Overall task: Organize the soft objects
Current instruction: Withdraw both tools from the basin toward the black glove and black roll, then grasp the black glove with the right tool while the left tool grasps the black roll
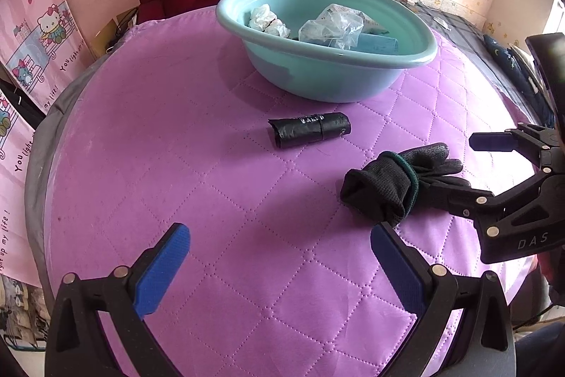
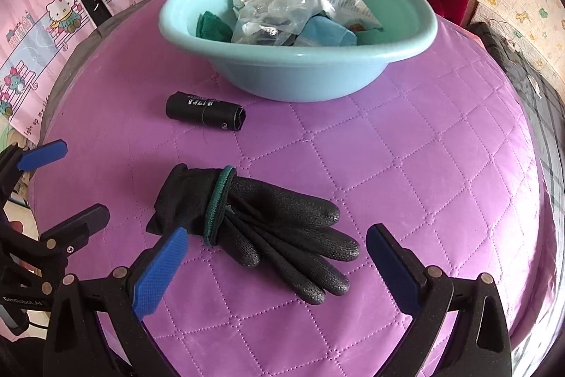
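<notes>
Right wrist view puts the bundled black gloves [image 2: 254, 228] directly ahead of the right gripper [image 2: 279, 267], lying between its spread jaws, long axis running from the cuff at far left to the fingertips at near right. That gripper looks the nearer one; the left gripper [image 1: 280, 267], jaws also spread and holding nothing, has the bundle off to its right. The gloves are dark knit with a green cuff band, on the purple quilted bed cover [image 2: 406, 172], well short of the teal basin [image 2: 300, 66].
</notes>
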`<state>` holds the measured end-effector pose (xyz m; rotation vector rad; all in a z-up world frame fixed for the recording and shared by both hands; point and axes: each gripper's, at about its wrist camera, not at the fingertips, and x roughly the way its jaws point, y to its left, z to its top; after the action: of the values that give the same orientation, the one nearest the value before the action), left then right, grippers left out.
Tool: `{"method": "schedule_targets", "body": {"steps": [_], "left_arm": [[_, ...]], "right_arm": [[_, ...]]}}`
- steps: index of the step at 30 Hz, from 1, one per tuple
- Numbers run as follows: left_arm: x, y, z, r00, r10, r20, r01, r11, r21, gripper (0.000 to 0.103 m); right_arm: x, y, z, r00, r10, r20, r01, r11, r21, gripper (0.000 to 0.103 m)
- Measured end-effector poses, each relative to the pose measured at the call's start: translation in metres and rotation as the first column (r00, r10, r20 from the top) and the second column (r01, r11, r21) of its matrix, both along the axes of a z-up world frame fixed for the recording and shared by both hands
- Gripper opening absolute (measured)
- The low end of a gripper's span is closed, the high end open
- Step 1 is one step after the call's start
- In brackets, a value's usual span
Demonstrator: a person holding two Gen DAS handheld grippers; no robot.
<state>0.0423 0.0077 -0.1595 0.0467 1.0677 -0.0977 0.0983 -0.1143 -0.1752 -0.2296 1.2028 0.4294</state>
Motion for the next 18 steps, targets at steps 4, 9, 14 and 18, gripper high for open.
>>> {"method": "schedule_targets", "body": {"steps": [4, 9, 14, 18], "left_arm": [[0.002, 0.002, -0.003, 1.0, 0.012, -0.007, -0.012, 1.0, -0.002, 0.103], [0.003, 0.005, -0.01, 0.999, 0.029, -0.02, -0.029, 1.0, -0.003, 0.103], [0.004, 0.009, -0.018, 0.998, 0.041, -0.041, -0.041, 0.999, 0.001, 0.103], [0.006, 0.011, -0.021, 0.997, 0.049, -0.053, -0.05, 0.999, -0.004, 0.103]], "right_arm": [[0.005, 0.01, -0.01, 0.998, 0.049, -0.025, -0.05, 0.999, -0.023, 0.103], [0.013, 0.021, -0.027, 0.994, 0.086, -0.062, -0.089, 0.995, -0.048, 0.103], [0.018, 0.029, -0.036, 0.991, 0.098, -0.093, -0.101, 0.995, -0.024, 0.101], [0.02, 0.029, -0.04, 0.99, 0.093, -0.109, -0.095, 0.995, -0.01, 0.06]]}}
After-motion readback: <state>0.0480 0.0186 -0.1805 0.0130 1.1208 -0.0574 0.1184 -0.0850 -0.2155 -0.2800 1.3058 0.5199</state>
